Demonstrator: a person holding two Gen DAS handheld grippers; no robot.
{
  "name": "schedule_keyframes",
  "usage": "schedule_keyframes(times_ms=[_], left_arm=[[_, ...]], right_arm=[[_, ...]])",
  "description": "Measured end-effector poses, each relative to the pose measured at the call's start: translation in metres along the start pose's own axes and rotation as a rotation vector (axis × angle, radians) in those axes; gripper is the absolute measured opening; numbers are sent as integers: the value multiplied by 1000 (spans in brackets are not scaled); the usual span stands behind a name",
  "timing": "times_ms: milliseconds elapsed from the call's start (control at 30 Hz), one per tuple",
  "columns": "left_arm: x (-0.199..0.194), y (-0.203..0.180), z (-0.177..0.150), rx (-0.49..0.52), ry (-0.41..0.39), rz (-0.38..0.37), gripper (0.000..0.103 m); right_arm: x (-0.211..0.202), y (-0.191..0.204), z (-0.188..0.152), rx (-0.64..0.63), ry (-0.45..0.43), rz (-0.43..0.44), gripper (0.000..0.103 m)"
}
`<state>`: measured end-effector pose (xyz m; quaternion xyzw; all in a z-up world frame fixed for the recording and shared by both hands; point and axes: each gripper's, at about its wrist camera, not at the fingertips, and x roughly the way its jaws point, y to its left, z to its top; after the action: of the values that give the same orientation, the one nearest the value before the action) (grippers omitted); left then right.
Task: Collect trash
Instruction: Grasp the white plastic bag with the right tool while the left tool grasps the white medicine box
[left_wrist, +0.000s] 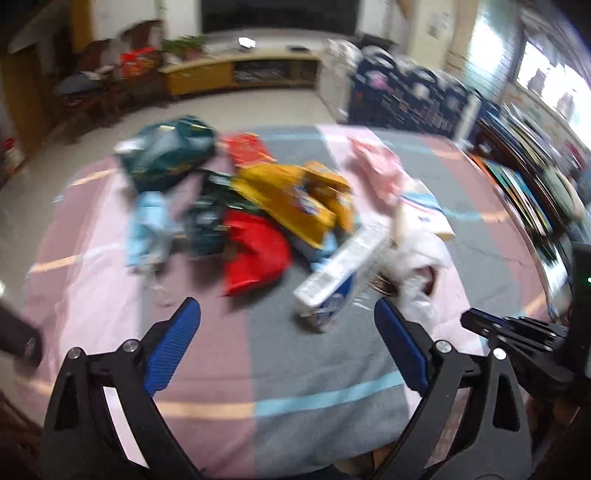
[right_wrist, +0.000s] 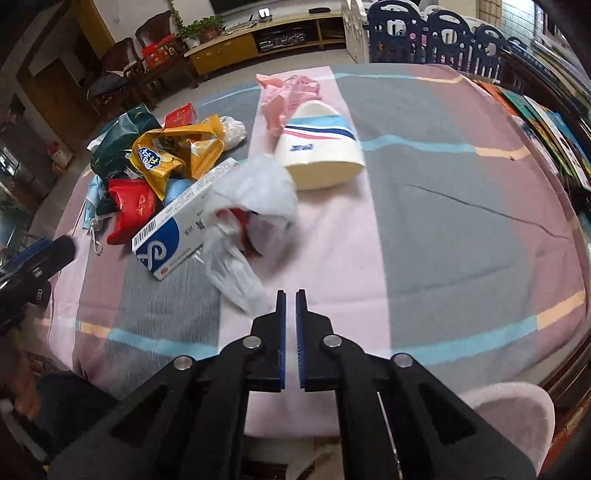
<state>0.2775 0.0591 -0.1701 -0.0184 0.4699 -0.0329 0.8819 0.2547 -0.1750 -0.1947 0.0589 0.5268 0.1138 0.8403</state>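
Note:
A pile of trash lies on the striped tablecloth (right_wrist: 443, 229): a yellow snack bag (right_wrist: 173, 155), a red wrapper (right_wrist: 133, 210), a white and blue box (right_wrist: 177, 225), a crumpled white plastic bag (right_wrist: 243, 221), a dark green bag (right_wrist: 122, 136), a pink bag (right_wrist: 288, 96) and a cream pouch (right_wrist: 317, 151). My left gripper (left_wrist: 288, 317) is open and empty, just short of the box (left_wrist: 340, 273). My right gripper (right_wrist: 290, 295) is shut and empty, close to the white plastic bag's near end.
A blue face mask (left_wrist: 147, 229) lies at the pile's left. A navy playpen fence (right_wrist: 436, 33) and books stand beyond the table's right side. A TV cabinet (right_wrist: 266, 40) and chairs are across the floor.

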Motion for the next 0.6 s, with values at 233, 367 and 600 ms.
schedule_keyframes(times_ms=[233,367,600], left_arm=[[77,-40,23,117,137,-6,95],[86,-40,19,62,184,-73,47],[38,-28,-21,41,110,-88,27]], right_arm=[[-49,-34,-36,40,-43,-15,6],[-52,-38,-41,52,-46,-8,6],[-20,-25,-23,93,-22,48,29]])
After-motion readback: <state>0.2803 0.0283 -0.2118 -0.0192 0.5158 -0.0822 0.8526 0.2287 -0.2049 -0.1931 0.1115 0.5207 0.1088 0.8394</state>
